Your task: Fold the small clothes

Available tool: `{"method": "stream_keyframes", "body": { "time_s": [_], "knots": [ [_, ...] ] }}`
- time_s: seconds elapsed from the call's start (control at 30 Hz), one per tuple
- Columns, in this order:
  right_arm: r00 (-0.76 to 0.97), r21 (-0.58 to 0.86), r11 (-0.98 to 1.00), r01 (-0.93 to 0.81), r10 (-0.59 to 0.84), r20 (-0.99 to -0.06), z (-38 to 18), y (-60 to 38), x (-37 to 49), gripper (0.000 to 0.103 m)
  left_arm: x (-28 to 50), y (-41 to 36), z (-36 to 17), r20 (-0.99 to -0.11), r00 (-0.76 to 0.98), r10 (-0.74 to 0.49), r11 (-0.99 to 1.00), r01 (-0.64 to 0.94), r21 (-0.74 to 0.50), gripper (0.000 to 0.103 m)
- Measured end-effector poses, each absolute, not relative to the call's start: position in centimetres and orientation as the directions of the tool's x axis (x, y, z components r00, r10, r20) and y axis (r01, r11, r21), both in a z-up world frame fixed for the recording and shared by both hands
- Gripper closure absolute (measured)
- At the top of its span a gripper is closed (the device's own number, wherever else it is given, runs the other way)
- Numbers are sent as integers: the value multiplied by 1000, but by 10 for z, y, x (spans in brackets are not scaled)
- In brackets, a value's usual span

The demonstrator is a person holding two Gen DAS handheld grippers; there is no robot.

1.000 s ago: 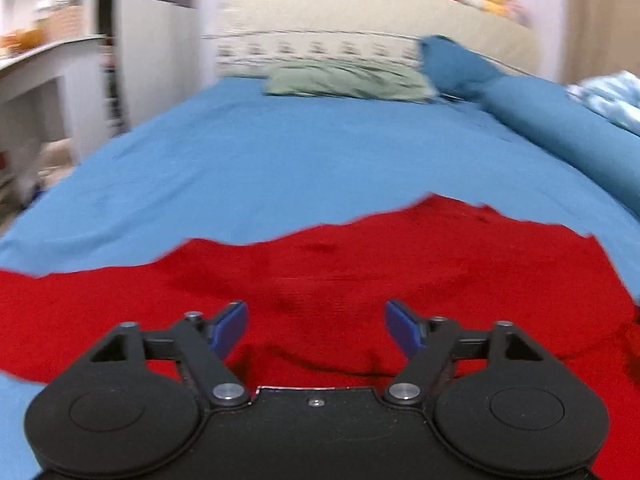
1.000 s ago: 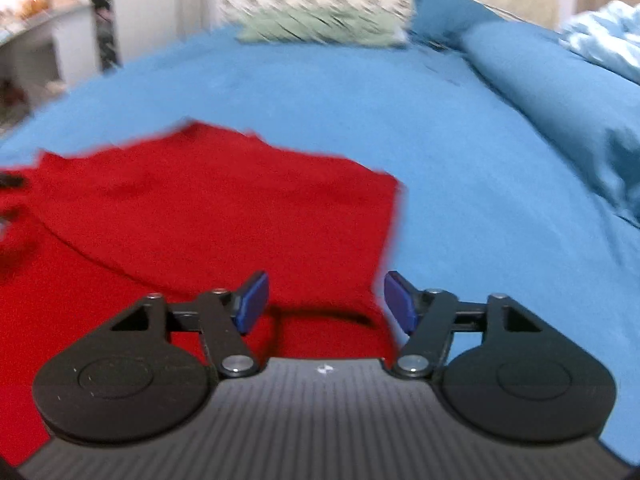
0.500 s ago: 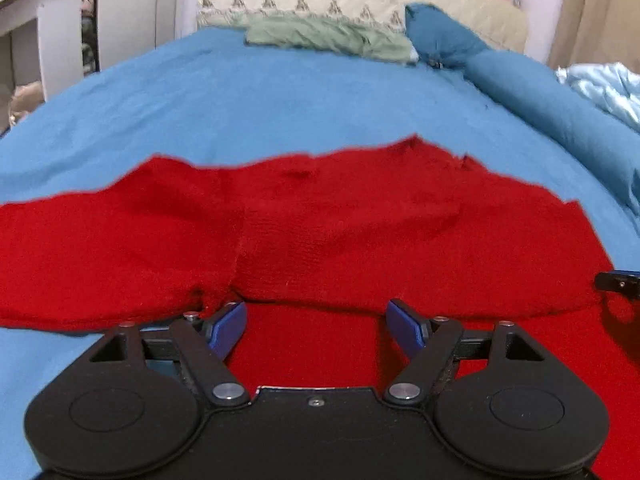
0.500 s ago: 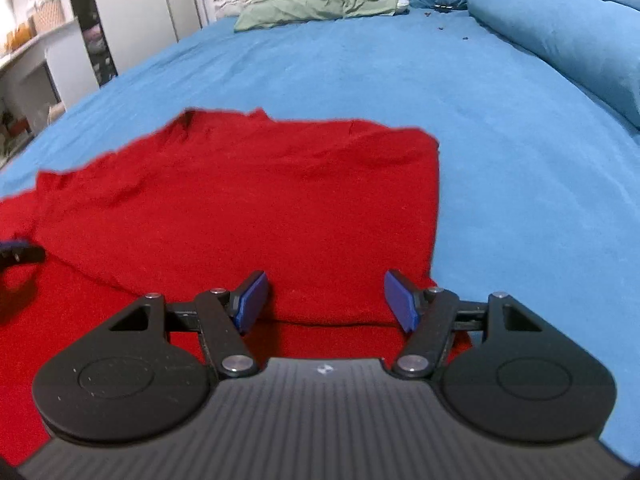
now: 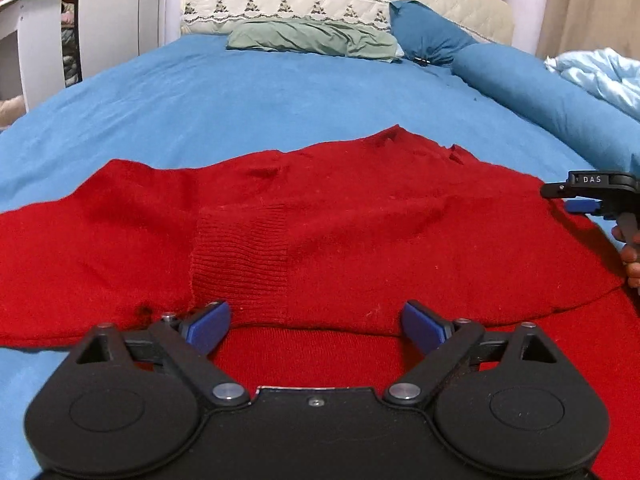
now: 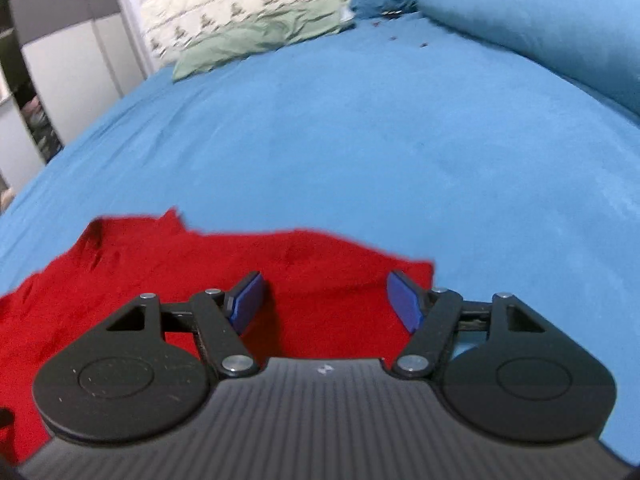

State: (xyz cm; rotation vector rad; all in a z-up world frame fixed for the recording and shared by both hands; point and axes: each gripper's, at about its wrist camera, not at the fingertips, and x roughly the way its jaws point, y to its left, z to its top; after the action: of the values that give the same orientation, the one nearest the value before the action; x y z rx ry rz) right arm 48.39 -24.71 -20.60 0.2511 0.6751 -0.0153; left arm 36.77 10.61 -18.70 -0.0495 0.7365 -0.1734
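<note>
The red knit sweater [image 5: 320,240] lies flat on the blue bed [image 5: 280,96], near edge folded over, soft, light and likely floppy, so pinch both layers at its near hem corners, where the left tool [image 5: 316,320] is opening and the right tool [image 6: 324,296] is spread, both empty.

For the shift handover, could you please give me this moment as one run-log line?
stage: mid-fold | red sweater: flat on blue bedspread, sleeve folded across | left gripper: jaws opening, nothing gripped | right gripper: open, empty, over sweater's corner
</note>
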Motion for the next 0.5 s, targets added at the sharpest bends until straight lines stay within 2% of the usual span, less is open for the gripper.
{"method": "stream_keyframes", "body": {
  "time_s": [0.1,0.23,0.37,0.5],
  "knots": [
    [785,243,964,111,65,-616,-196,-251,477,20,366,107,-188,-663,728,-173,985,143,-100,7],
    [803,278,961,12,156,-575,-180,-230,417,18,365,108,-188,-662,729,-175,984,143,-103,7],
    [771,250,968,-8,165,-615,-198,-221,366,21,364,108,-187,-663,729,-172,985,137,-105,7],
    [795,217,976,-10,139,-590,-207,-224,352,21,364,108,-186,-664,730,-164,986,137,-94,7]
  ]
}}
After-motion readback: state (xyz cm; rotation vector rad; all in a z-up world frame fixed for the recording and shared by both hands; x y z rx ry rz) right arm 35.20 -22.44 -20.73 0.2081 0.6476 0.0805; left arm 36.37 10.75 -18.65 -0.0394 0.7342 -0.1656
